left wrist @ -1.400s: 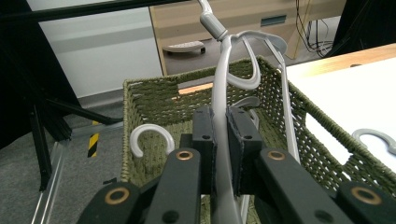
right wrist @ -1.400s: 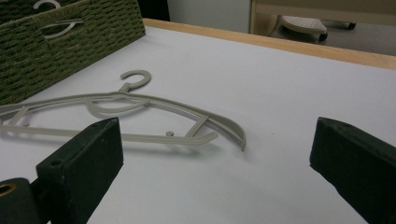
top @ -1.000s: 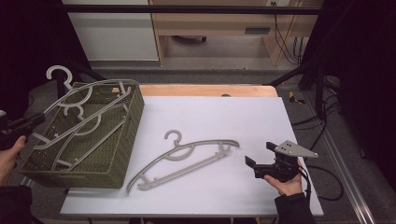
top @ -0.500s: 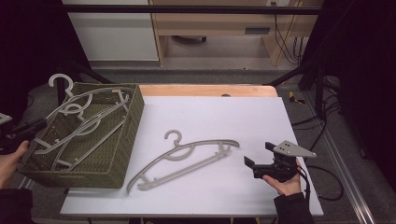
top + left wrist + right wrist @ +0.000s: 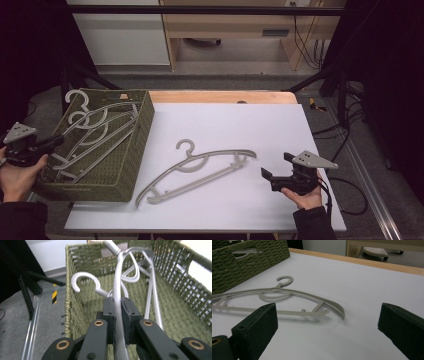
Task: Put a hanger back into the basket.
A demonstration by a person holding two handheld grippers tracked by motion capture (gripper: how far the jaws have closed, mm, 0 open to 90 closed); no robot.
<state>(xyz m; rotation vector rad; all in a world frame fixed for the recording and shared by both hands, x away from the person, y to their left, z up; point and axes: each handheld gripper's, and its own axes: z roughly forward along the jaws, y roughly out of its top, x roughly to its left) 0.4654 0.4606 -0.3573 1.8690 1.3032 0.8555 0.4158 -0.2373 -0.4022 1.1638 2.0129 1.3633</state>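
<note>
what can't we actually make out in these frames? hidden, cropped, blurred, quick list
- High view: left hand-held gripper tips merge with the basket rim, so the grip is unreadable there.
- Left gripper view: the clamped hanger is cut off below by the jaws; its far end blurs among other hangers.
- Right gripper view: table hanger left end runs off the edge.
- High view: number of hangers in the basket is unclear, they overlap.

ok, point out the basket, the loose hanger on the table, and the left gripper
basket (image 5: 132,150), high view, right wall
loose hanger (image 5: 186,146), high view, hook
left gripper (image 5: 118,305), left gripper view, between its fingertips
</note>
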